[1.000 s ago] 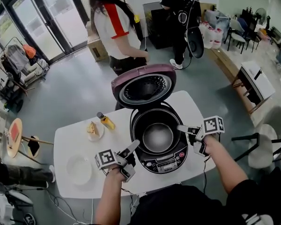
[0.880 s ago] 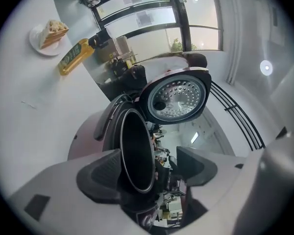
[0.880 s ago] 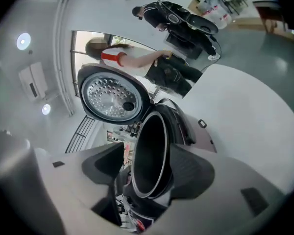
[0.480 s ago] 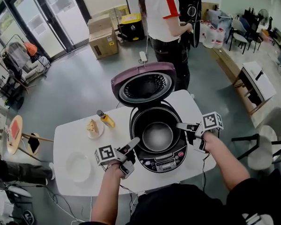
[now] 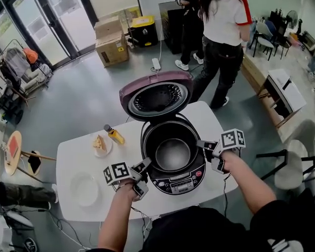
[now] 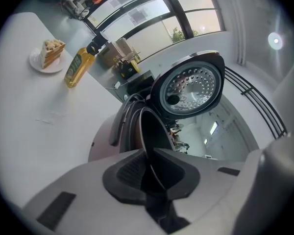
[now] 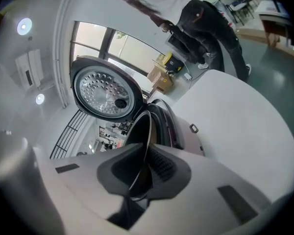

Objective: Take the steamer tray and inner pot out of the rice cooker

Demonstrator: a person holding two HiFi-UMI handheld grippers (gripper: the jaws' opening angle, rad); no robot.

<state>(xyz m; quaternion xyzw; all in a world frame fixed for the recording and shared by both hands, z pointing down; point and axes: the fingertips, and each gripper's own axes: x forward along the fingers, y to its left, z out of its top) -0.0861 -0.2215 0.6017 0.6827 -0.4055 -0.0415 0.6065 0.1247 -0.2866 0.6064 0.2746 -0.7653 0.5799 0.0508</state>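
The left gripper (image 6: 149, 168) has just been closing; its fingers now pinch the rim of the pot (image 6: 146, 131), the thin metal edge caught between the pads. The right gripper (image 7: 144, 168) has just been closing too, and it nips the rim on the opposite side in the same way. The pot sits down inside the cooker (image 5: 181, 181), spanning from one pair of fingers to the other; I cannot make out a steamer tray apart from it.

The step in hand, as I judge it, is taking a two-sided grip to lift the pot out. The next move calls for a straight, level rise with both hands matched; the thin rim could slip from the pads or tip. The lid (image 5: 156, 96) stands open just beyond the fingers; the lift must clear it.

Farther off, left of the left fingers, a bottle (image 5: 114, 135) and a cake (image 5: 99, 143) rest on the table (image 5: 73, 156).
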